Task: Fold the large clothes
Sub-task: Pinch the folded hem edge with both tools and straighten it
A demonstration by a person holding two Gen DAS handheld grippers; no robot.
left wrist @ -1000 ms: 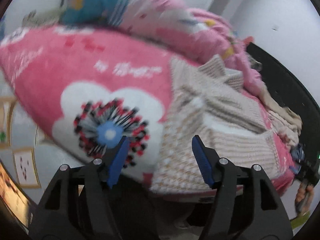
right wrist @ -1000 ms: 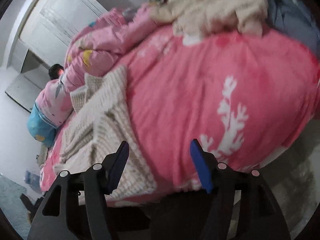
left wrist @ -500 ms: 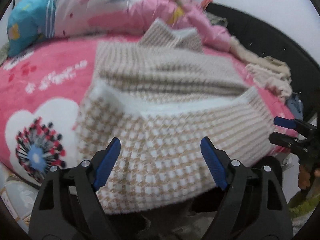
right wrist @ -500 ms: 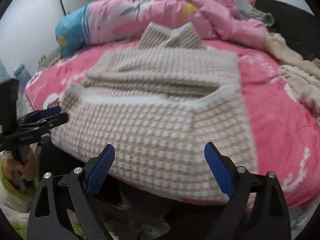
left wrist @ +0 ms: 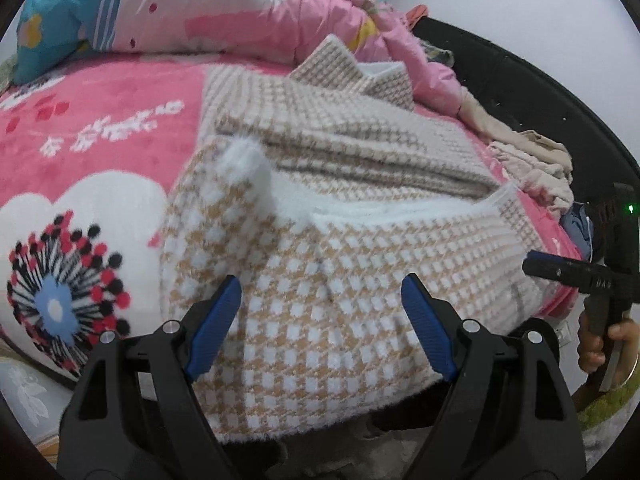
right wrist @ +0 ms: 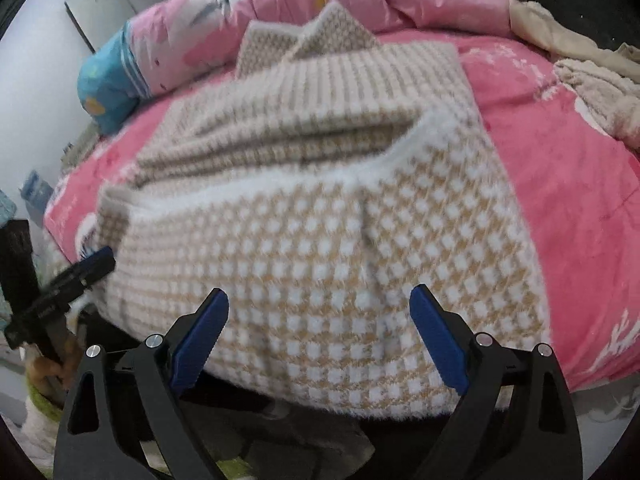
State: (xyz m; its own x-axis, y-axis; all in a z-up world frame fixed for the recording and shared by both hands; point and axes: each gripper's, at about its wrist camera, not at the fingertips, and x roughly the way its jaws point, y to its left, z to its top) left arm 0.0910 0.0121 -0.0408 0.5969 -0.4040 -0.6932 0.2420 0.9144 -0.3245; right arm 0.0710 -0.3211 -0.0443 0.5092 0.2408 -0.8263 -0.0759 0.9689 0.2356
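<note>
We hold our left hand-held gripper (left wrist: 320, 304) over the near hem of the checked sweater (left wrist: 344, 240), its blue pads spread wide apart with nothing pinched between them. Our right hand-held gripper (right wrist: 320, 320) hangs over the same hem, jaws equally apart and empty. The sweater lies partly folded on the pink blanket (left wrist: 100, 120) covering the bed, its near edge drooping over the bed's side. Beyond the sweater sits a pink quilt (left wrist: 240, 12); a beige garment (right wrist: 592, 76) lies at the sweater's right.
</note>
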